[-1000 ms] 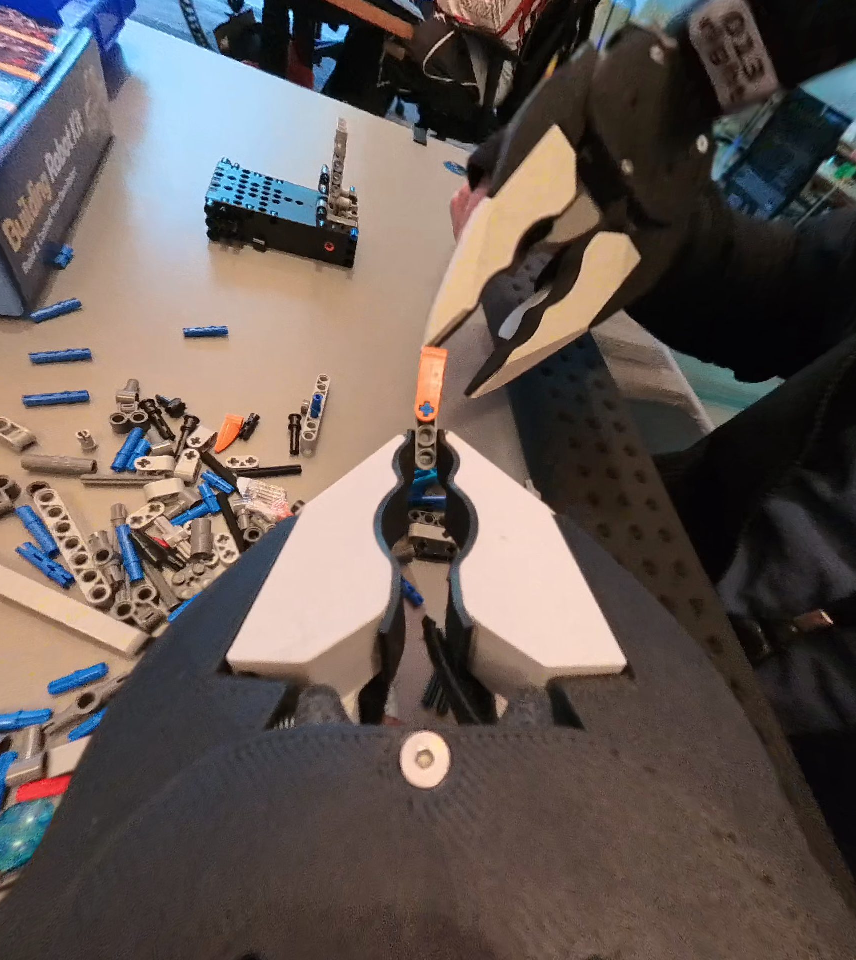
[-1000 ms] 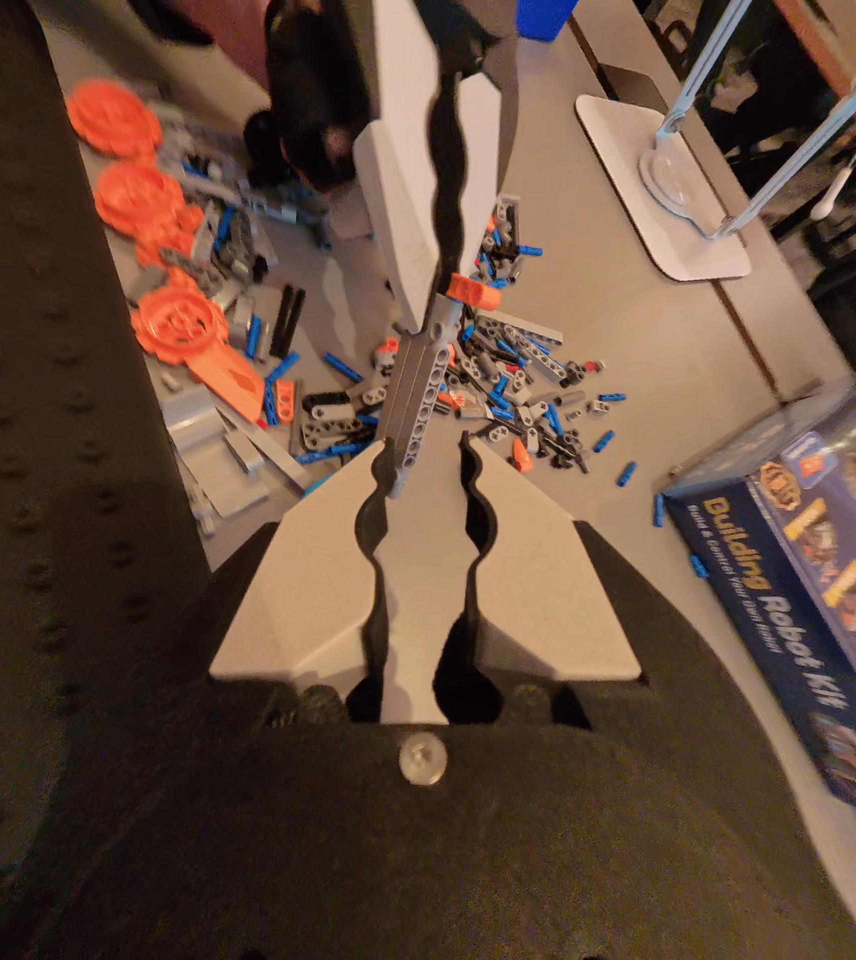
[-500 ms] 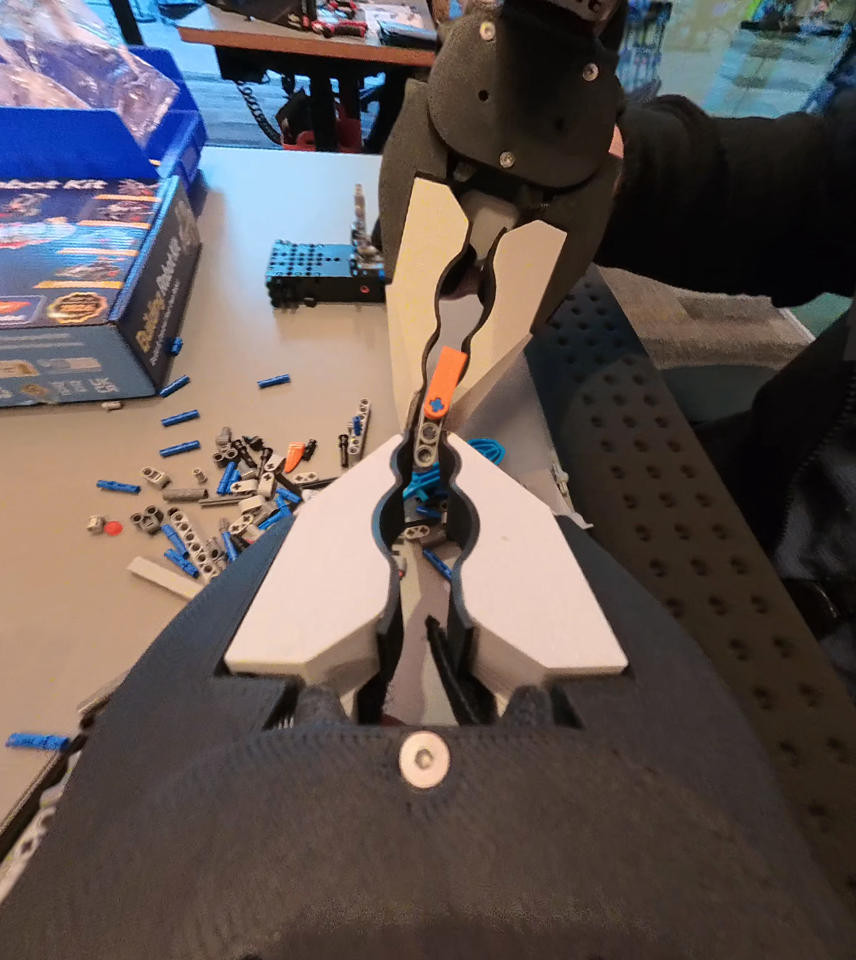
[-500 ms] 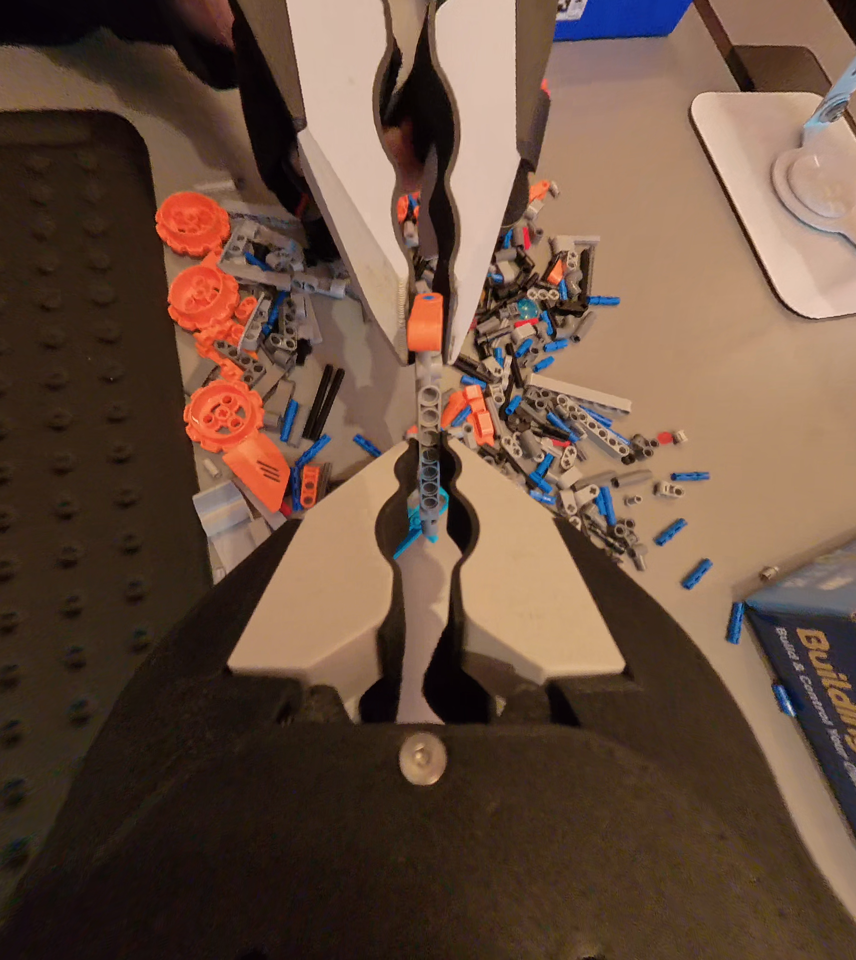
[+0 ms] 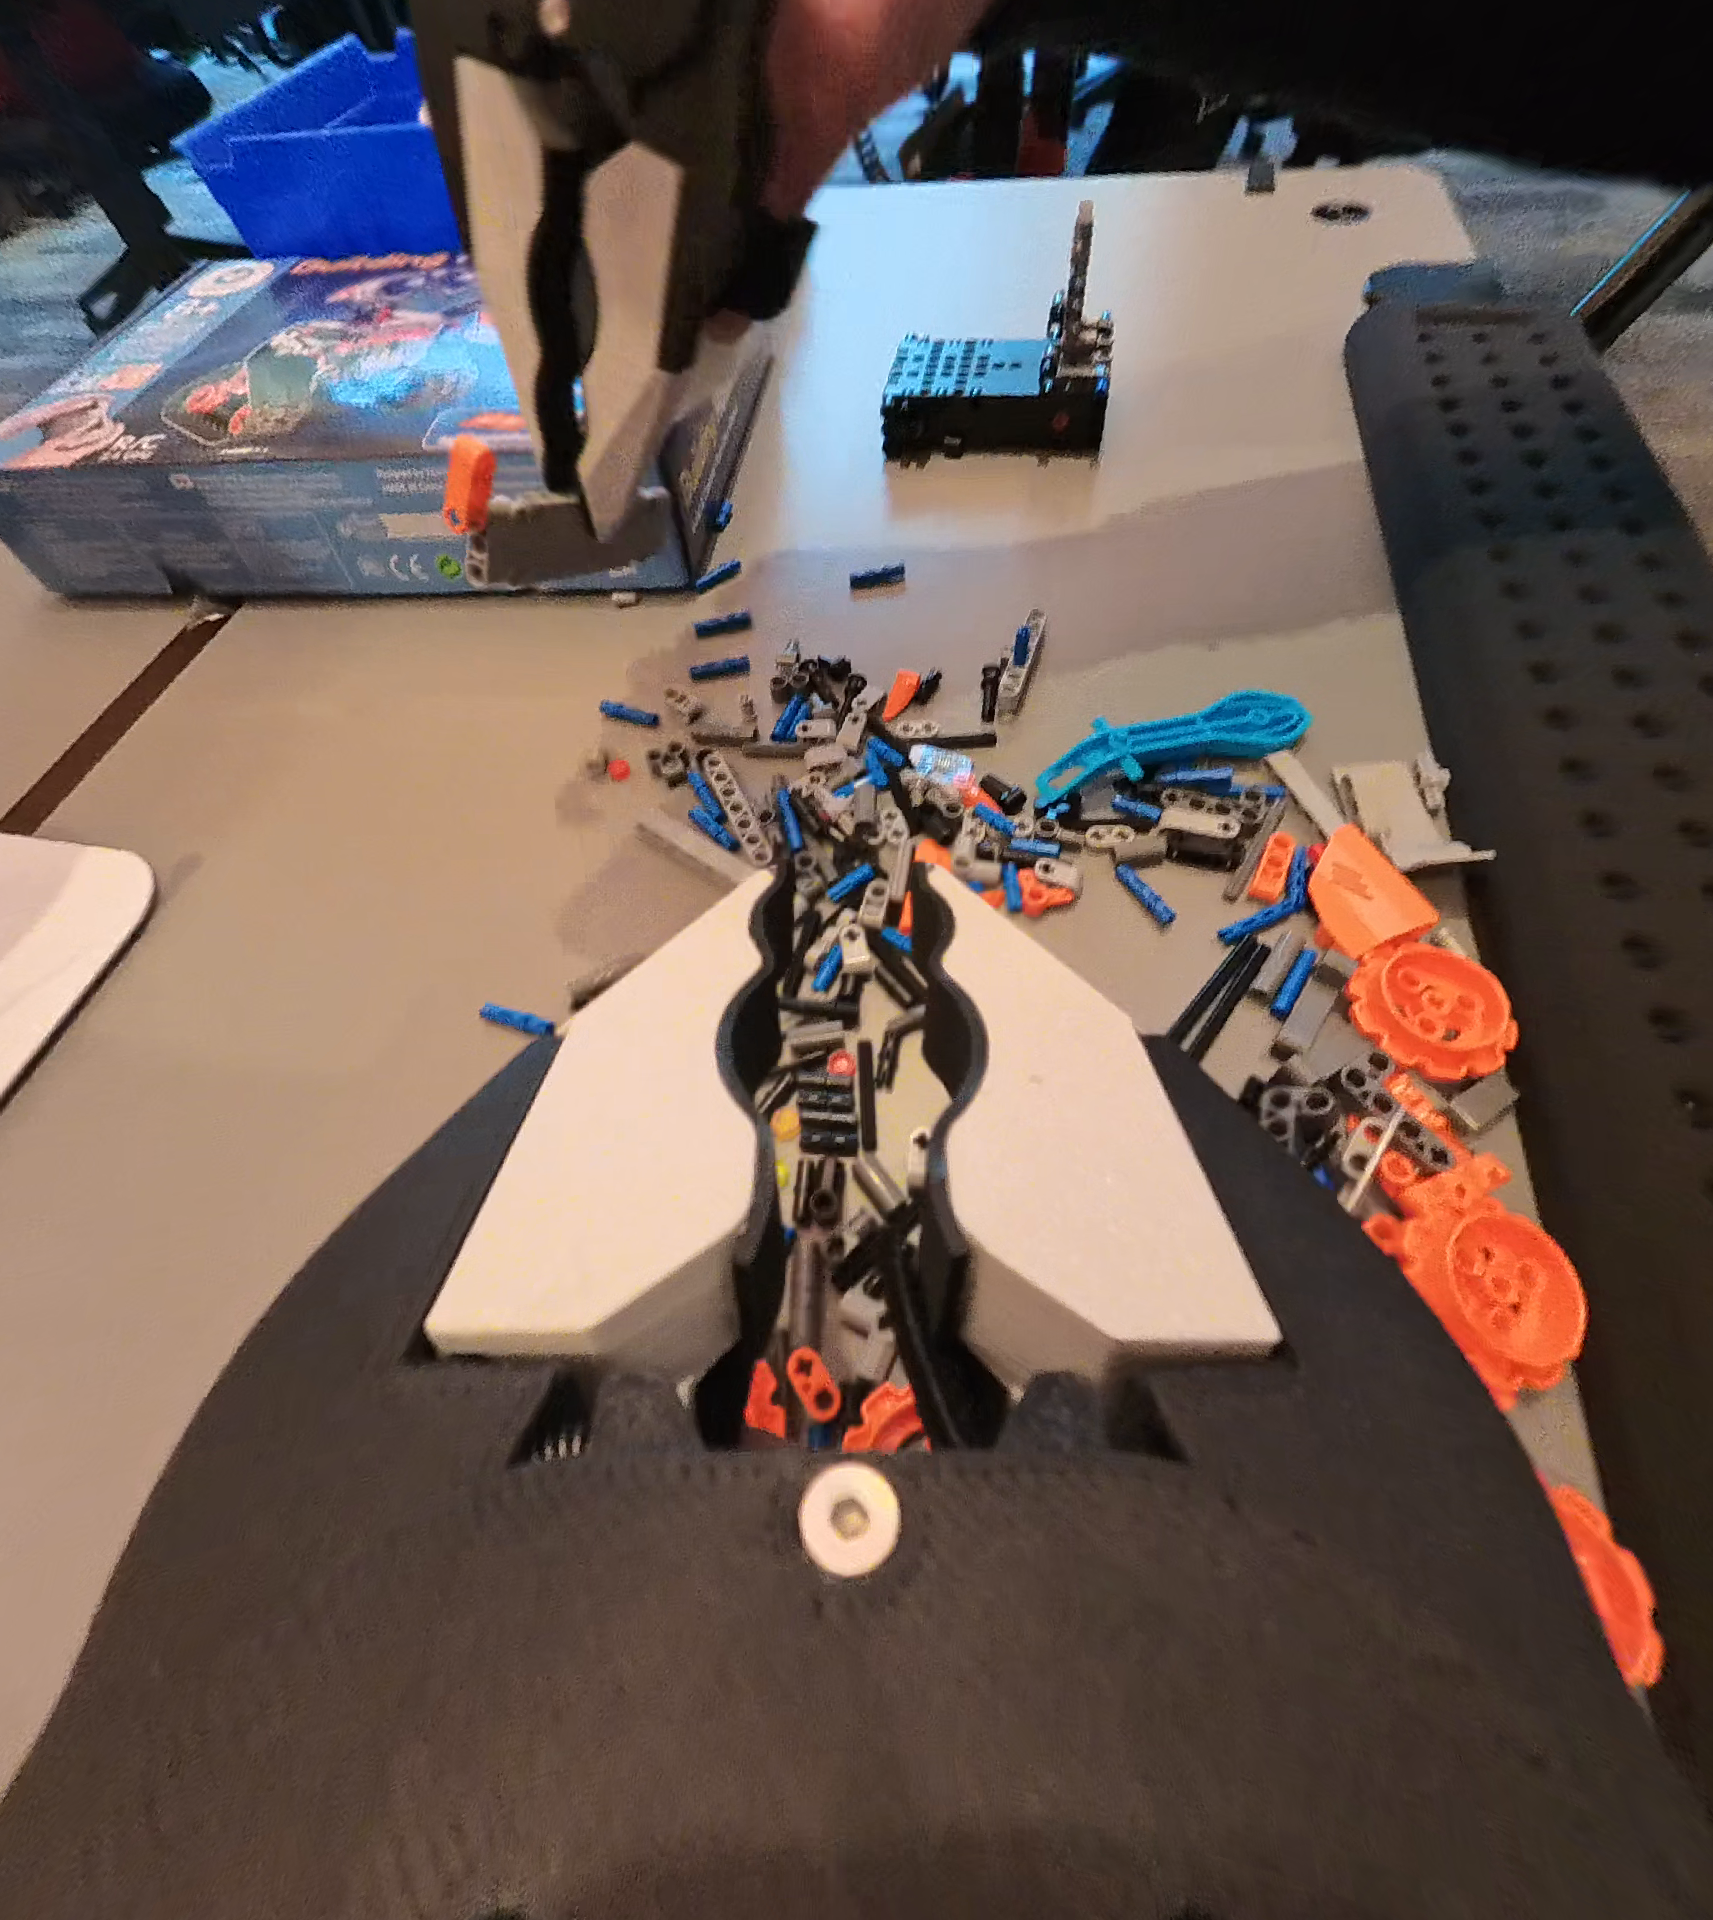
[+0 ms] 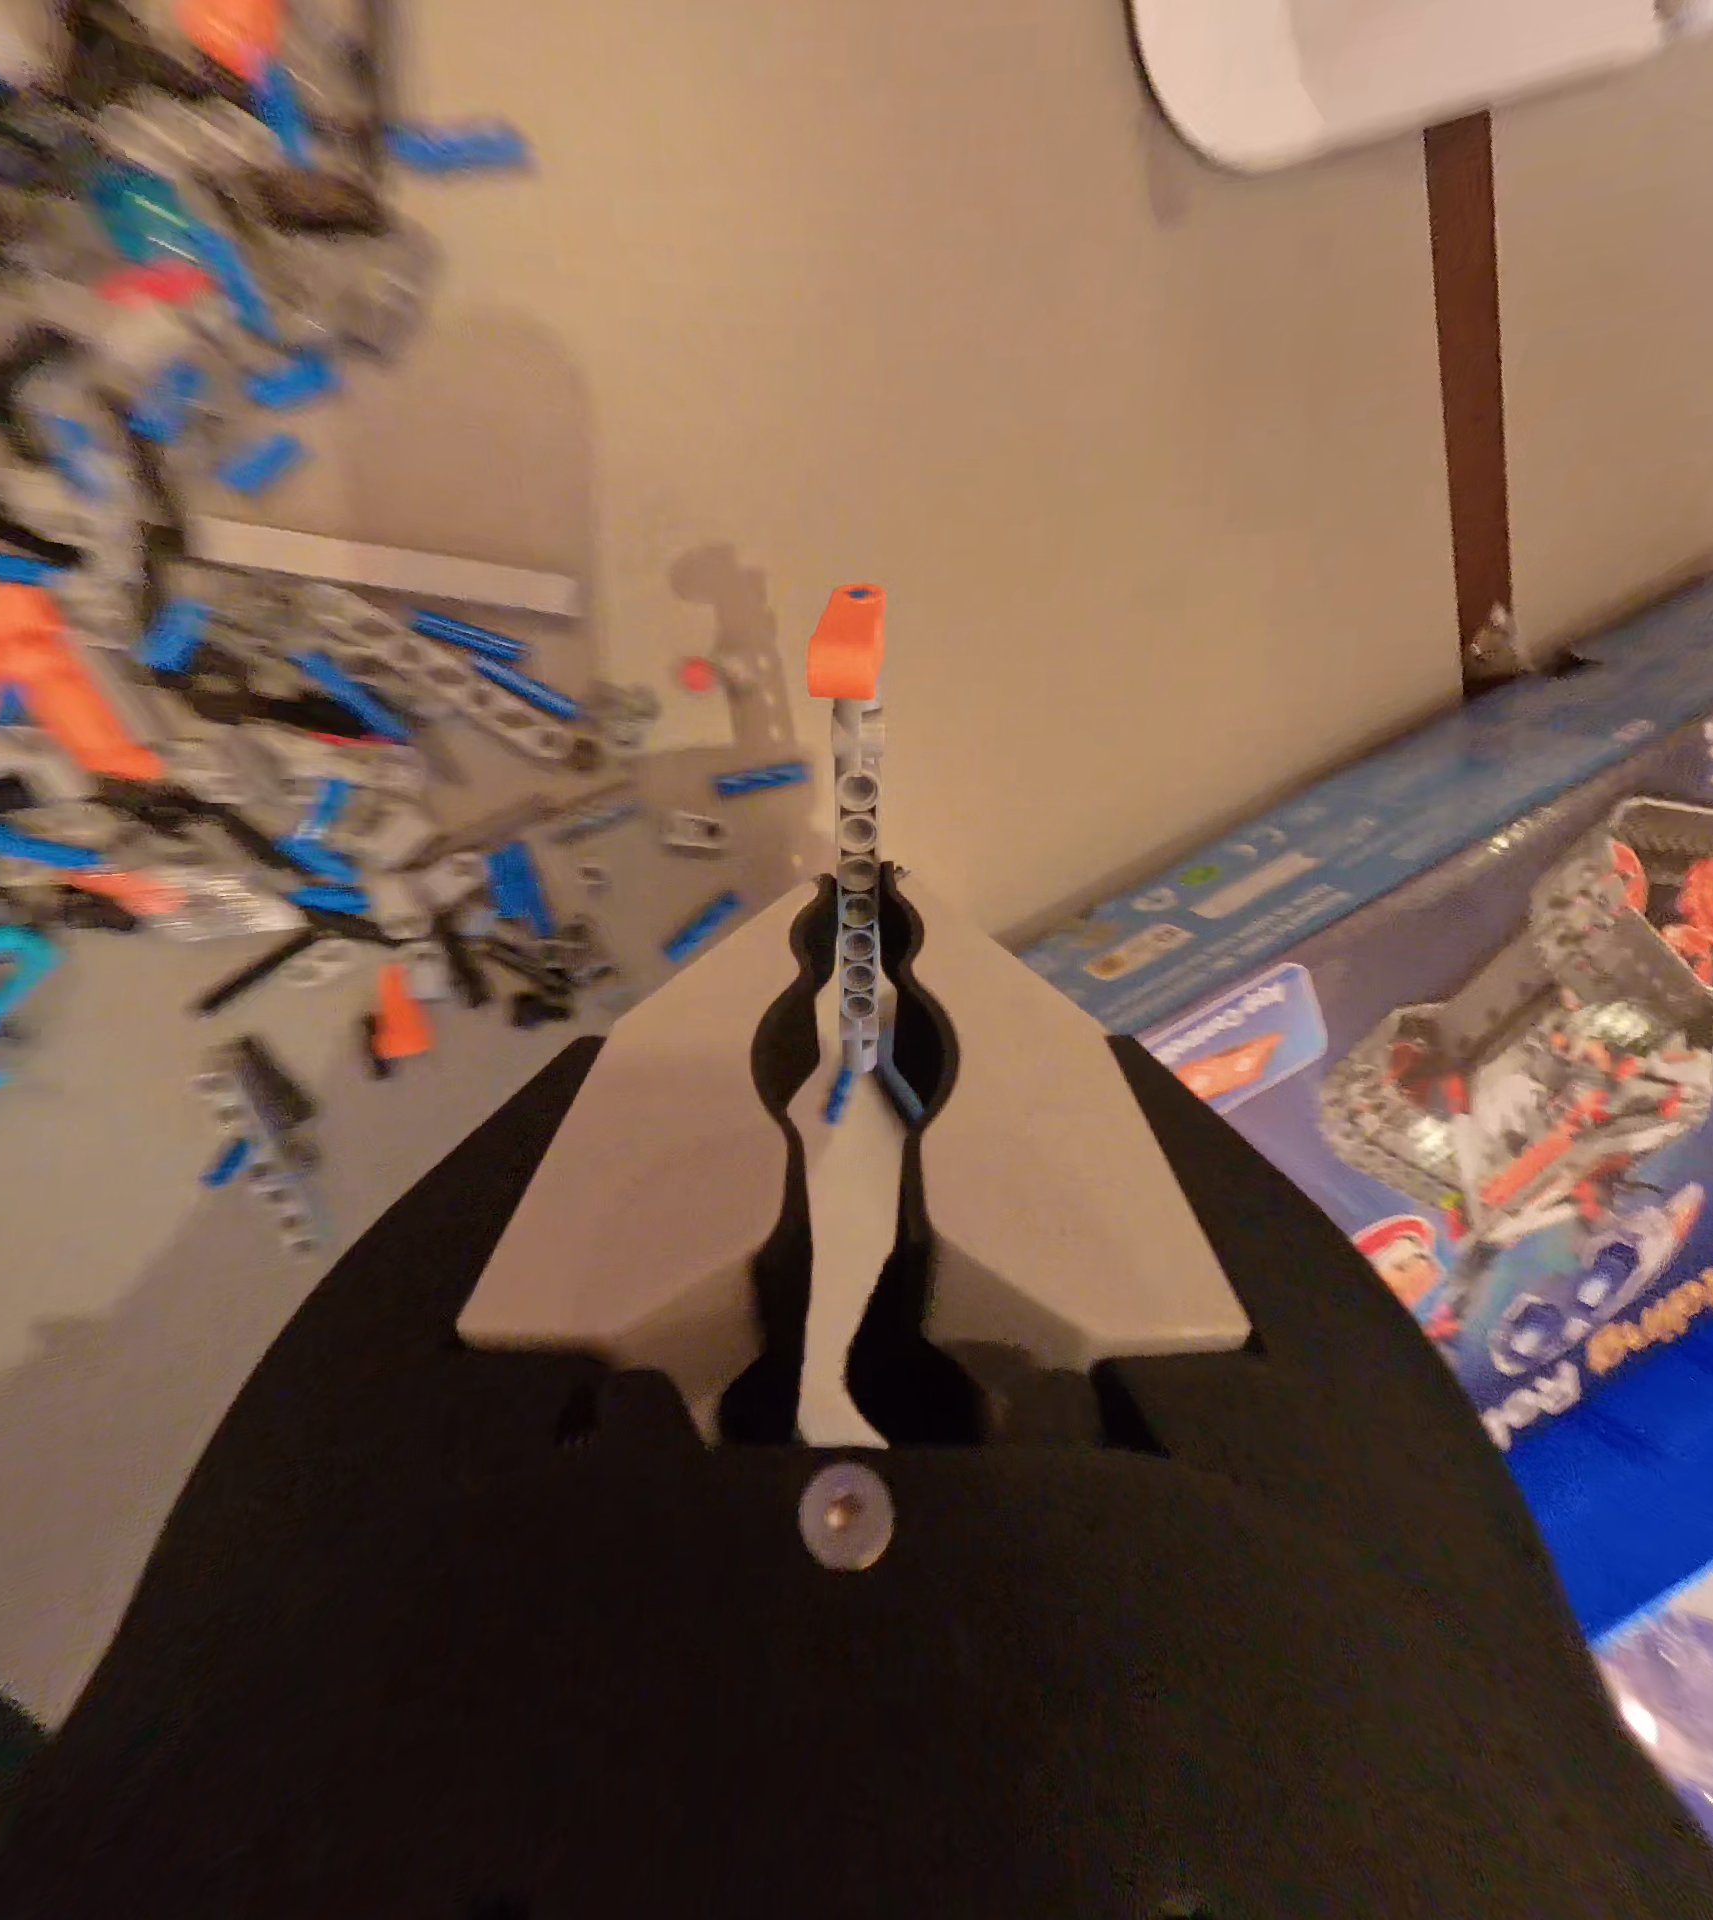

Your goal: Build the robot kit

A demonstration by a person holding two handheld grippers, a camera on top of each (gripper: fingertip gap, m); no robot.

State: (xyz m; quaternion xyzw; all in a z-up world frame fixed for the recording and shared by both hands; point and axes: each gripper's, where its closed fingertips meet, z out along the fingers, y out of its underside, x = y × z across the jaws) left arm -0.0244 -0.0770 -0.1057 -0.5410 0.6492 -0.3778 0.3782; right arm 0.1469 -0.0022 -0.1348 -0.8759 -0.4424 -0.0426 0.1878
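At the centre of the right wrist view, my right gripper (image 6: pixel 860 883) is clenched on a grey holed beam (image 6: pixel 858 894) that sticks straight out past the fingertips, with an orange cap piece (image 6: pixel 847 642) on its far end. Only this view shows the grip itself: the beam runs down between the two fingers, pinched near their tips.

The left wrist view shows what the right one cannot: that same gripper from outside, in the upper left of the frame, hanging over the blue kit box (image 5: pixel 332 436) with the beam poking sideways and the orange piece at its left end. It also shows my left gripper (image 5: pixel 850 883) low in the centre, fingers parted with nothing between them, hovering over the heap of loose parts (image 5: pixel 862 790) on the grey table (image 5: pixel 332 831).

Counting in the left view: one kit box, one blue bin (image 5: pixel 332 166) behind it, one black and blue motor block (image 5: pixel 997 390) with a grey upright in the upper centre, one turquoise cord (image 5: pixel 1184 732), one dark perforated mat (image 5: pixel 1600 831) along the right edge, and at least three orange toothed wheels (image 5: pixel 1434 1008) down the right side. The small blue pins and grey connectors are too many and too blurred to count.

The right view adds a white plate (image 6: pixel 1454 73) in its upper right corner; the parts at its left are smeared by motion.
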